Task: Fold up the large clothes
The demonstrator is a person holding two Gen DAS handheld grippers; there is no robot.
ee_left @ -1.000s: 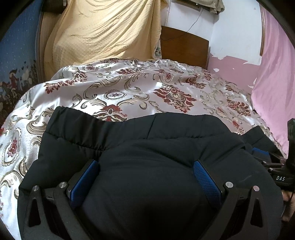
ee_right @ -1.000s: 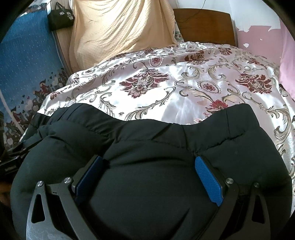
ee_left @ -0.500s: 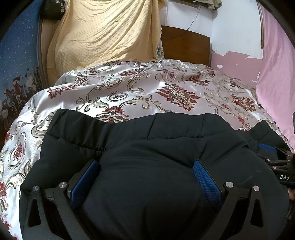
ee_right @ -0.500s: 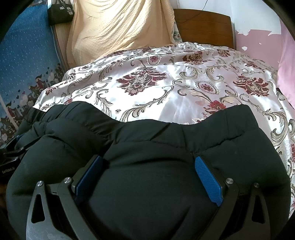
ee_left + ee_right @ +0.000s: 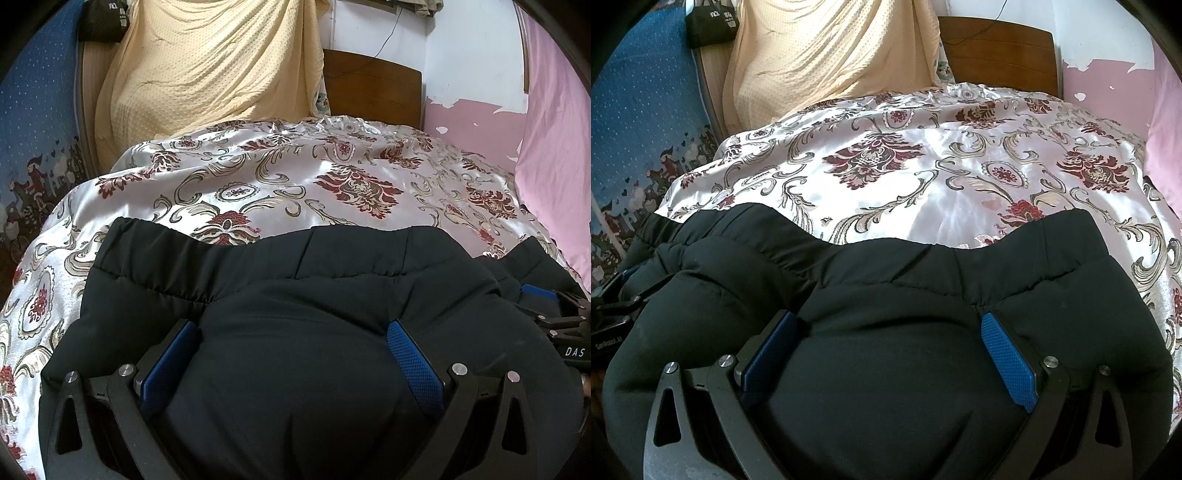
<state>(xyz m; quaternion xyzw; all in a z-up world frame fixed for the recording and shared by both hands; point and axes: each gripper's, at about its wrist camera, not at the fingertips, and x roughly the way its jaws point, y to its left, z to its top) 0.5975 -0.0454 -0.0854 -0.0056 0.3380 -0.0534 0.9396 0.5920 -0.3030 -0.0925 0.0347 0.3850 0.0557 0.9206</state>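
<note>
Nearest to us, the left gripper (image 5: 291,350) has its two blue-padded fingers (image 5: 413,362) set wide apart, with a thick bulge of the black padded jacket (image 5: 295,295) filling the space between them. The pads press into the fabric on both sides, so we read this gripper as clamped on the jacket. The right gripper (image 5: 890,347) shows the same condition: its blue pads (image 5: 1008,354) stand wide apart and bear against a padded fold of the jacket (image 5: 886,280) bunched between them.

In the left wrist view we see the right gripper (image 5: 550,314) at the right edge, beside the jacket. In the right wrist view we see the left gripper (image 5: 613,306) at the left edge, also against the jacket.

The jacket lies across the near end of the bed, on a shiny floral bedspread (image 5: 277,184). Its stitched hem edge runs side to side just beyond the fingers in both views. The far part of the bedspread (image 5: 923,166) is uncovered.

Beyond the bed we see a yellow cloth (image 5: 207,70) draped upright, a wooden headboard (image 5: 373,88) beside it, and a small black bag (image 5: 709,22) hanging at upper left. A blue patterned wall covering (image 5: 639,110) stands on the left and a pink curtain (image 5: 554,129) on the right.
</note>
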